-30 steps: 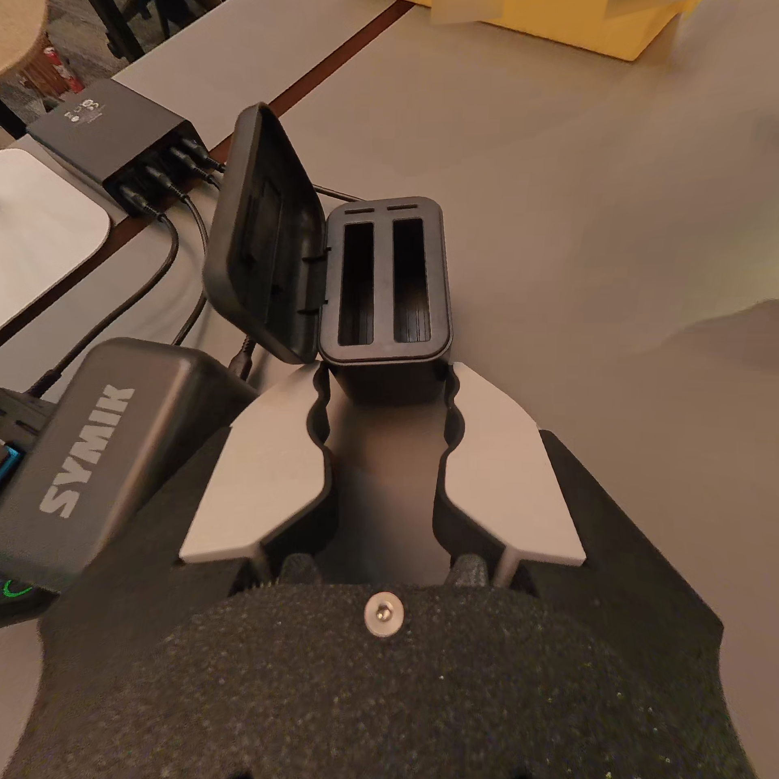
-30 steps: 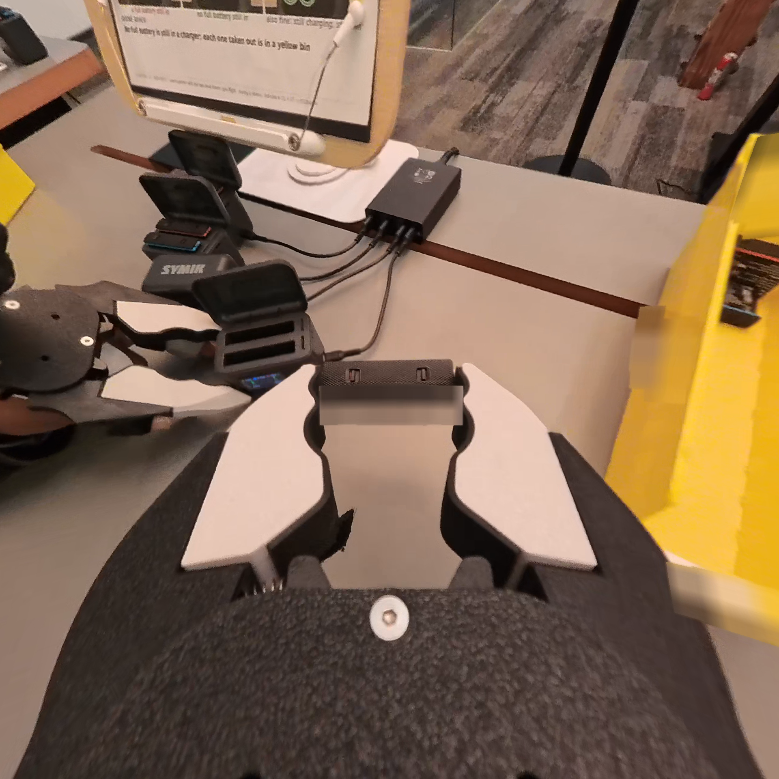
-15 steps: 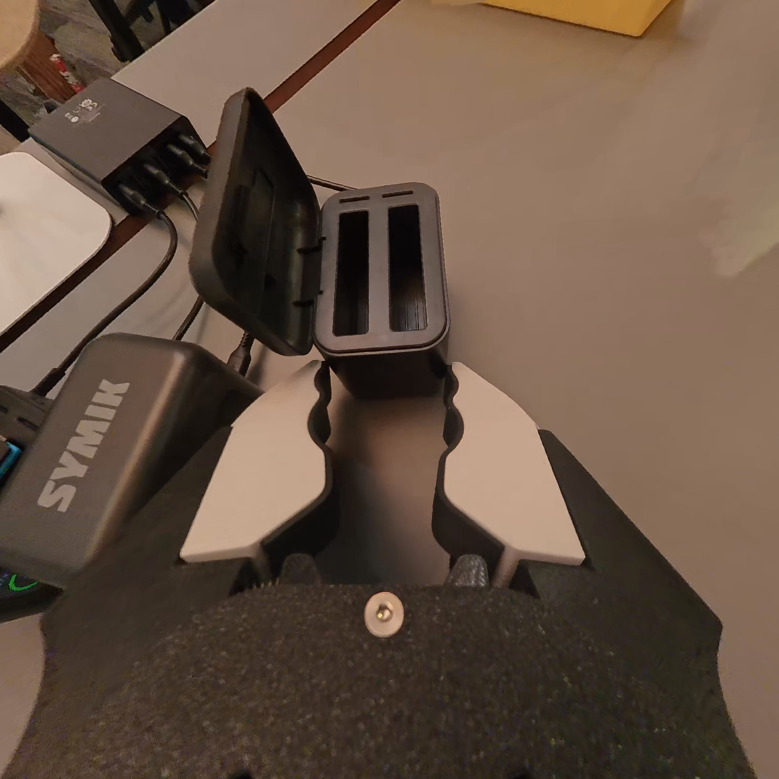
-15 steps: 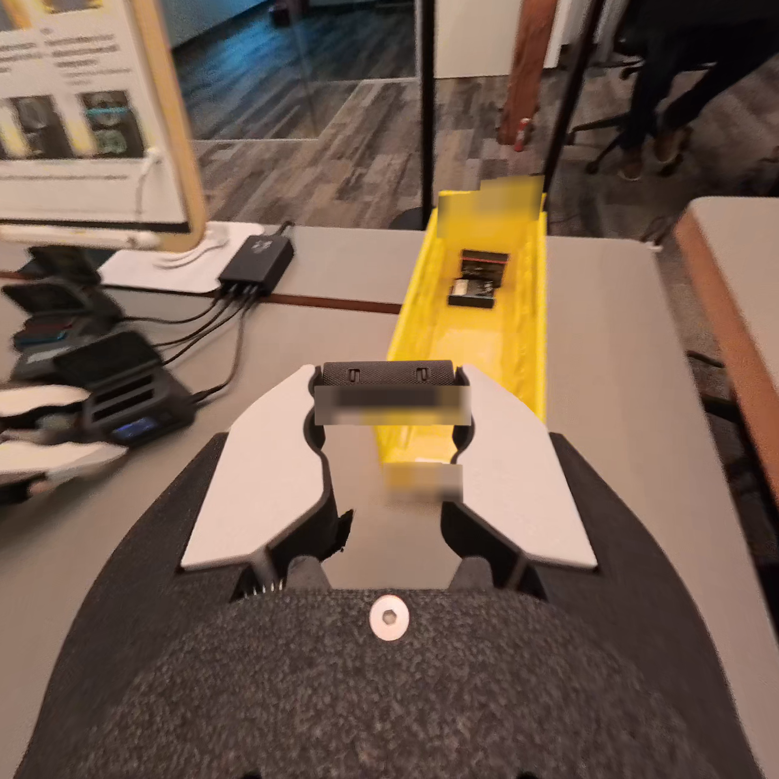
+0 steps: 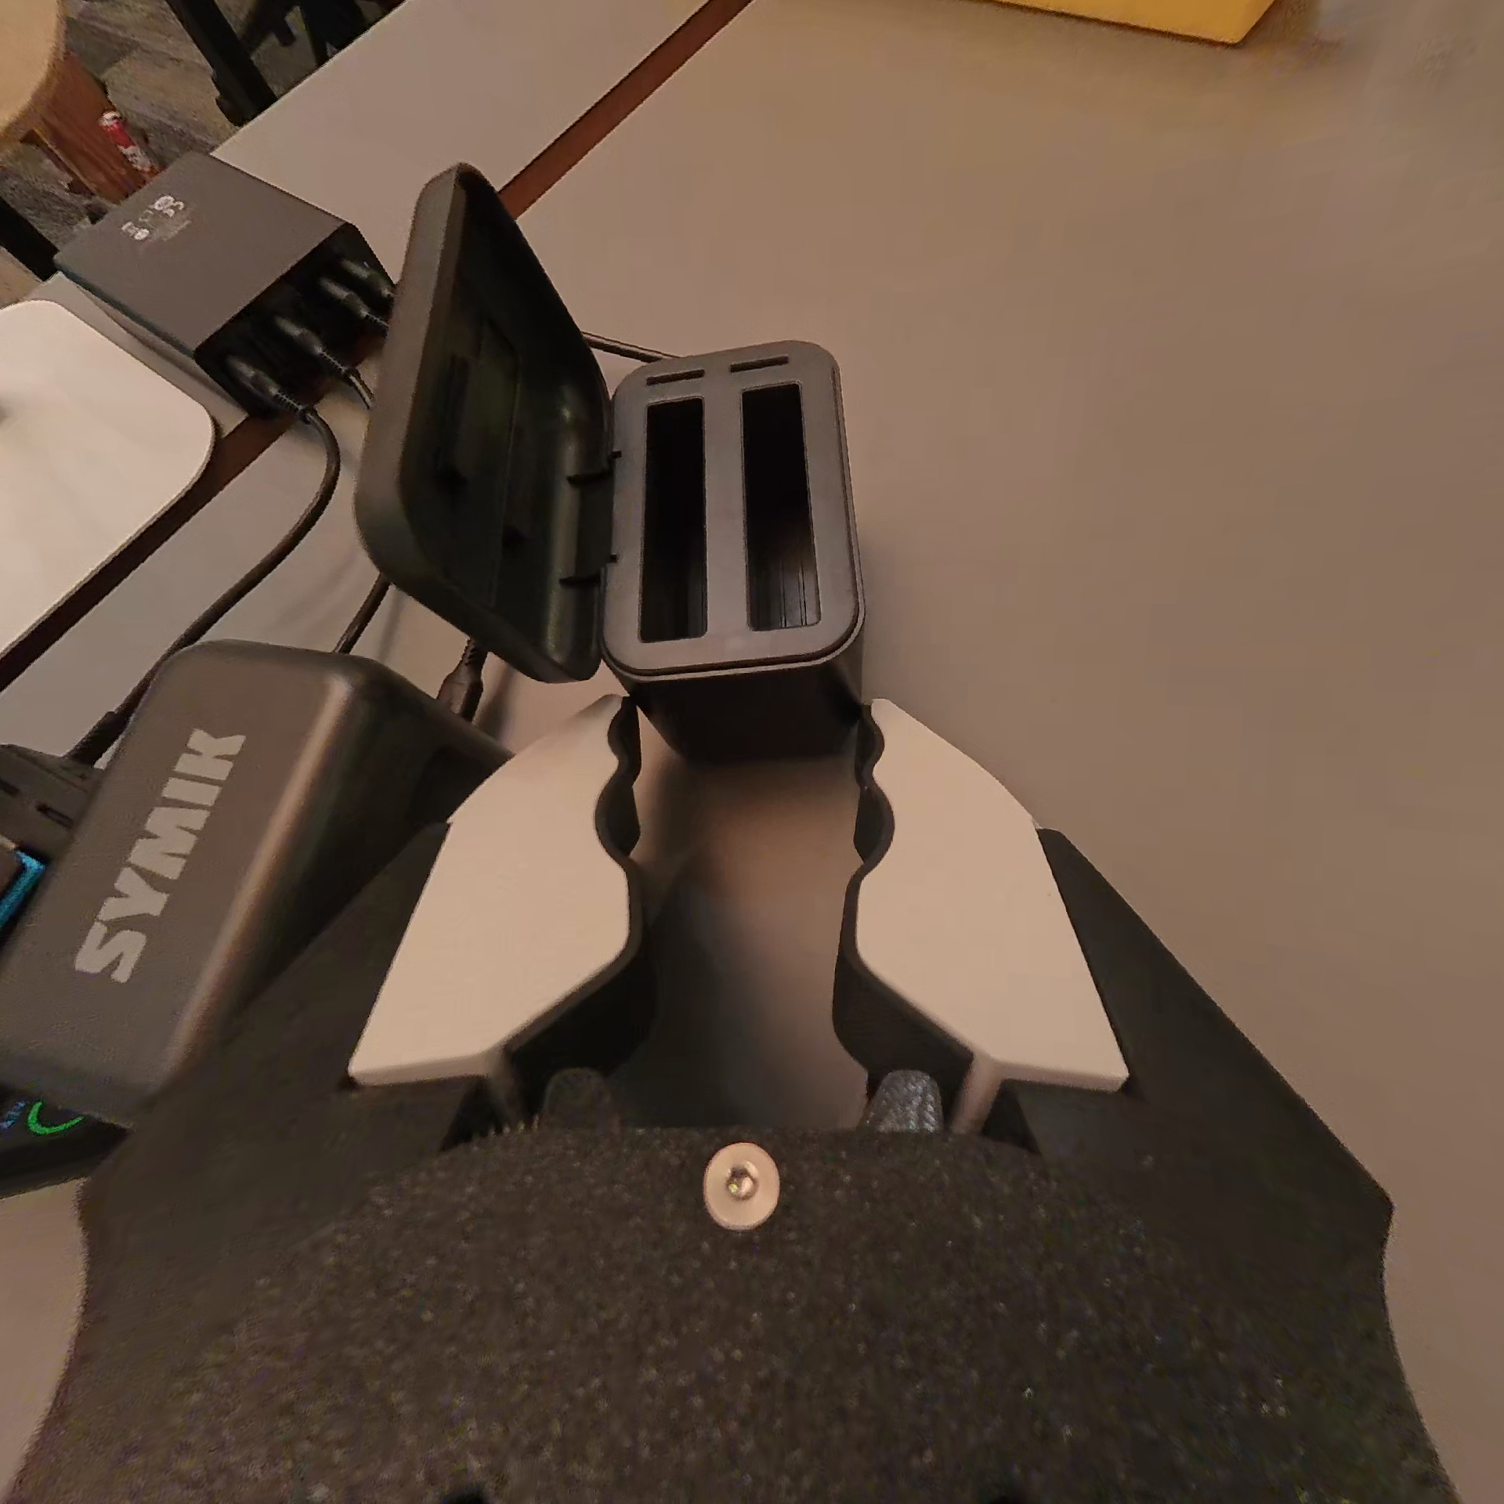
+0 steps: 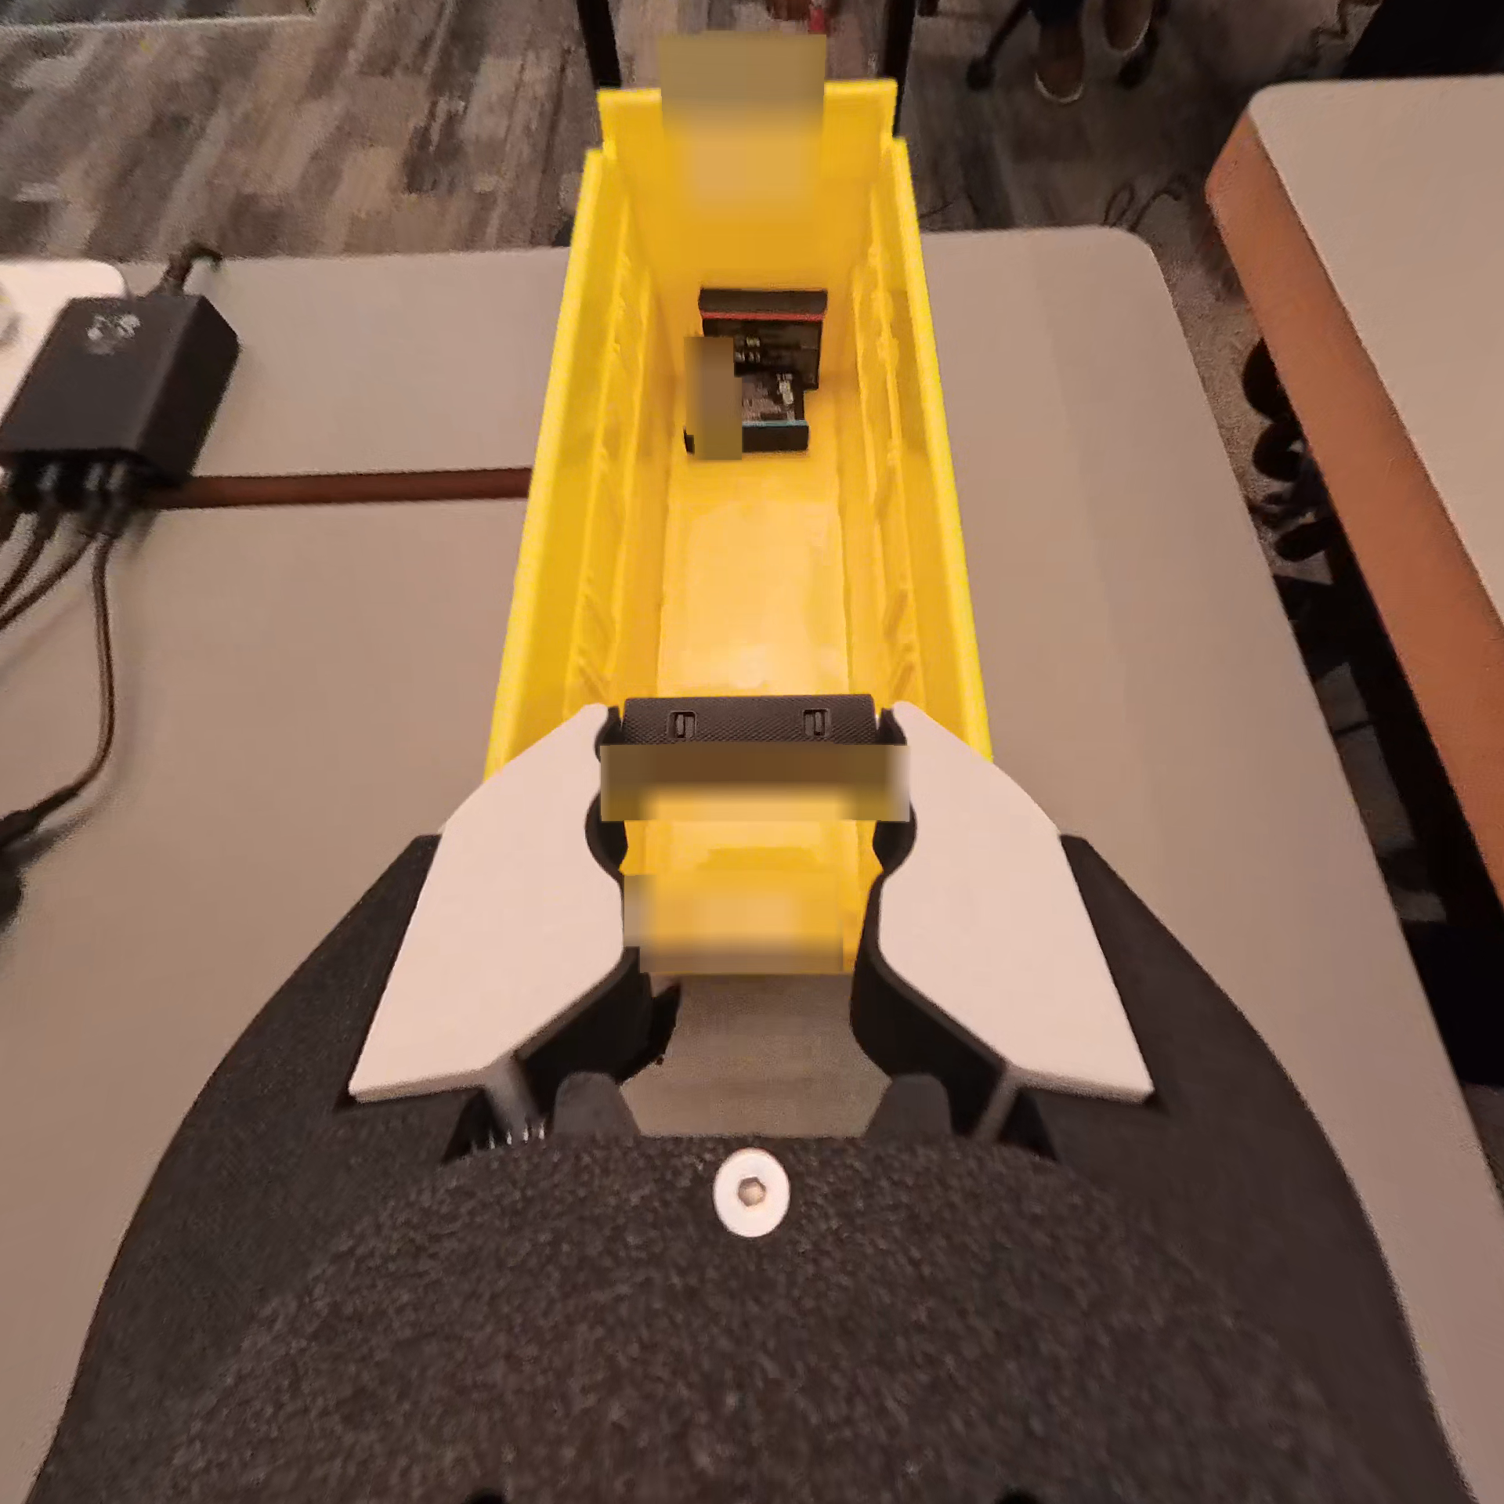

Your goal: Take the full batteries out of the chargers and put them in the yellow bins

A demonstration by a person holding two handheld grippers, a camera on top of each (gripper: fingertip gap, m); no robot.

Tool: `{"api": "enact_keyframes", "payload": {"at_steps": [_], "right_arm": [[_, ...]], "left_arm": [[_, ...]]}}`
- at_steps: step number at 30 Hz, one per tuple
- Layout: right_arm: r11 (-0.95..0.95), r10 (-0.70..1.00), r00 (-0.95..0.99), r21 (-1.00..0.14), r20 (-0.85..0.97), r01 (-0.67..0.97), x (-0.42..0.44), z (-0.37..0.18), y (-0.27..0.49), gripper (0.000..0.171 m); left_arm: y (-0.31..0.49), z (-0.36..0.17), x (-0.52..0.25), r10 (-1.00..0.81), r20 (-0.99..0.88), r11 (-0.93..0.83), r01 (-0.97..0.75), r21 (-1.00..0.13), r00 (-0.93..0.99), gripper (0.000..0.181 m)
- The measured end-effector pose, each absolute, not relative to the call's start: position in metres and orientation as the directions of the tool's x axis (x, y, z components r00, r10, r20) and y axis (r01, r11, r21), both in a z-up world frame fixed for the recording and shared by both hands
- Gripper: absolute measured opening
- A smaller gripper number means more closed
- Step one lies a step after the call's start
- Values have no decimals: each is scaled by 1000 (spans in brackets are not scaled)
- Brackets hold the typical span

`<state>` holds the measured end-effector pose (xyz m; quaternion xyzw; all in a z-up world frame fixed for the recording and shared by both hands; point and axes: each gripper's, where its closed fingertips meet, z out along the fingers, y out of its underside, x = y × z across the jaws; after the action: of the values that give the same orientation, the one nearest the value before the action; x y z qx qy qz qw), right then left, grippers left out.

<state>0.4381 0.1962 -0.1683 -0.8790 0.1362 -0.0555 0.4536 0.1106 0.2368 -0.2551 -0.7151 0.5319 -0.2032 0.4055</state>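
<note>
In the left wrist view my left gripper [image 5: 745, 716] is shut on the near end of a black charger [image 5: 736, 521]. The charger's lid [image 5: 480, 488] stands open to the left and both slots are empty. In the right wrist view my right gripper [image 6: 749, 720] is shut on a black battery [image 6: 745, 720] and holds it over the near end of a long yellow bin [image 6: 561, 488]. Two batteries [image 6: 761, 374] lie toward the bin's far end.
A closed black charger [image 5: 187, 854] sits left of the left gripper, with another charger showing a green light [image 5: 49, 1123] beside it. A black USB hub [image 5: 220, 268], also in the right wrist view [image 6: 114, 382], feeds cables. A second table [image 6: 1383, 325] stands right. Tip to tip, the grippers are about 35 cm apart.
My right gripper has swung right with the battery, from near the chargers to over the yellow bin's near end. The left gripper has stayed shut on the open charger, shifting only slightly.
</note>
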Motion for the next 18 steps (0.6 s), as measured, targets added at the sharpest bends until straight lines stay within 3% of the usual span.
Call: {"api": "enact_keyframes", "payload": {"at_steps": [10,18], "right_arm": [[-599,-279,960,-787,36,-144,430,-217,171,59],[-578,-284,959,-798,1,-170,429,-221,171,59]], "left_arm": [[237,-255,111,-924,-149,-100,-598,-795,352,51],[237,-255,111,-925,-144,-103,-597,-795,352,51]]}}
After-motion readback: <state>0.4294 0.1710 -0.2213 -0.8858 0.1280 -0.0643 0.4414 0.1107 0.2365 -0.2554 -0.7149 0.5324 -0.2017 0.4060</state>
